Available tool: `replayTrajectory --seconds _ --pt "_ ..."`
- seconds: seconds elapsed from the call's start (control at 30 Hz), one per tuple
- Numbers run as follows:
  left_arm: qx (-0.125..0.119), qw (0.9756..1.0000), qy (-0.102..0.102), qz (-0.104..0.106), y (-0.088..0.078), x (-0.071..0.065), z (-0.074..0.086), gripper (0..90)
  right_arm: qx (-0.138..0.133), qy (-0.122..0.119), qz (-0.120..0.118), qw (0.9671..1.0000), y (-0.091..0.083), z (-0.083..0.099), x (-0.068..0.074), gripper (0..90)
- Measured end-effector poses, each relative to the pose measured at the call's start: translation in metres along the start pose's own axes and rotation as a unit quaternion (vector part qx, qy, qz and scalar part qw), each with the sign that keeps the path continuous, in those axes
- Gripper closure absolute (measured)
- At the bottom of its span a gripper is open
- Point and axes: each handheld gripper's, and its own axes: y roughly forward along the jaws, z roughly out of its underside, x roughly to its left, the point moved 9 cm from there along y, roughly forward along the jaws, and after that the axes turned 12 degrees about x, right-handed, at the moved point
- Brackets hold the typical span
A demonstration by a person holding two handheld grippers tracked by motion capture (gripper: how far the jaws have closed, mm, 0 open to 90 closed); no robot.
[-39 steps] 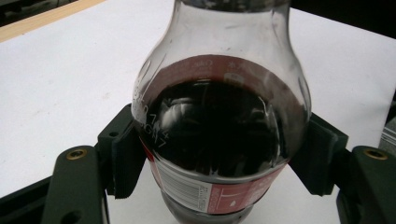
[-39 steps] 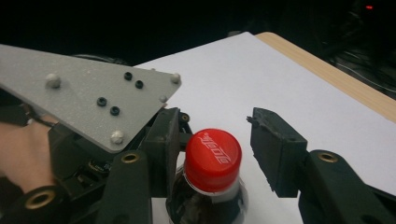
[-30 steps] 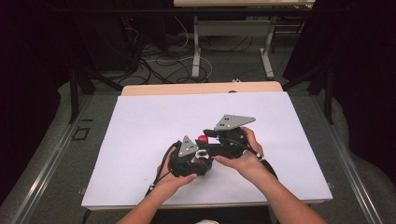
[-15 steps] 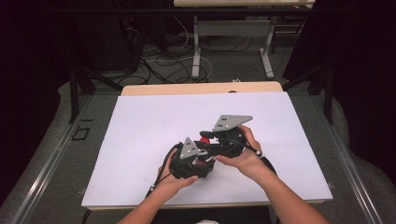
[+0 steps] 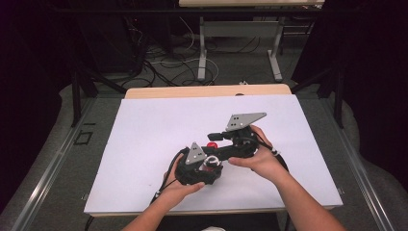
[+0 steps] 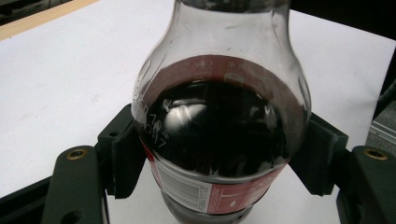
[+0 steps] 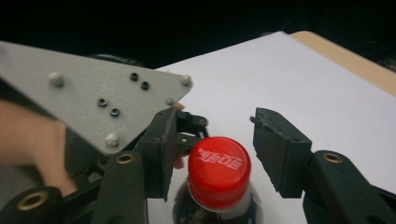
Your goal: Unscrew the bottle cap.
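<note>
A clear bottle of dark cola (image 6: 219, 126) with a red label stands on the white table cover. My left gripper (image 6: 219, 161) is shut on its body, and both pads (image 6: 123, 156) press its sides. A red cap (image 7: 218, 171) tops the bottle and sits between the jaws of my right gripper (image 7: 219, 151). Those jaws have just been opening, and there is a gap between the cap and the pads (image 7: 280, 149). From above, the left gripper (image 5: 208, 166) and right gripper (image 5: 215, 140) meet at the cap (image 5: 212, 145) near the table's front middle.
The white cover (image 5: 144, 134) spreads wide on all sides of the hands, with a wooden table edge (image 5: 207, 91) at the back. The left gripper's grey plate (image 7: 93, 93) stands close to the right gripper's jaws. Beyond the table, cables and table legs (image 5: 202, 53) occupy the floor.
The right gripper has shifted slightly at the cap. The left gripper and the bottle have stayed where they were.
</note>
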Motion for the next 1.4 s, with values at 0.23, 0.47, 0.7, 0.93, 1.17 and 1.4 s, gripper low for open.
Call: replayTrajectory --seconds 0.23,0.47,0.7,0.93,1.17,1.4 --pt "-0.003 1.0000 -0.006 -0.002 0.0009 0.0003 -0.0002 29.8 0.004 -0.002 0.049 0.9988 0.0038 0.0047 0.0062 52.5" --pt "-0.001 1.0000 -0.003 0.003 0.0006 -0.0018 0.0000 29.8 0.003 -0.018 0.058 0.9982 0.0075 0.0032 0.0065 55.5" --pt "-0.002 1.0000 0.004 0.002 0.0005 -0.0040 -0.0010 29.8 0.016 -0.025 0.026 0.9992 0.0088 0.0013 0.0045 60.4" --pt "0.004 1.0000 0.007 0.003 0.0003 -0.0043 -0.0001 29.8 0.024 -0.050 -0.008 0.9984 0.0087 0.0005 0.0032 61.2" --pt "-0.007 1.0000 0.002 -0.001 -0.0011 -0.0022 -0.0024 29.8 0.018 -0.059 0.008 0.9980 0.0046 -0.0018 0.0036 51.8" --pt "-0.006 0.9999 -0.010 -0.003 -0.0023 0.0001 -0.0019 29.8 0.012 -0.022 0.075 0.9969 0.0017 -0.0005 0.0070 52.0"
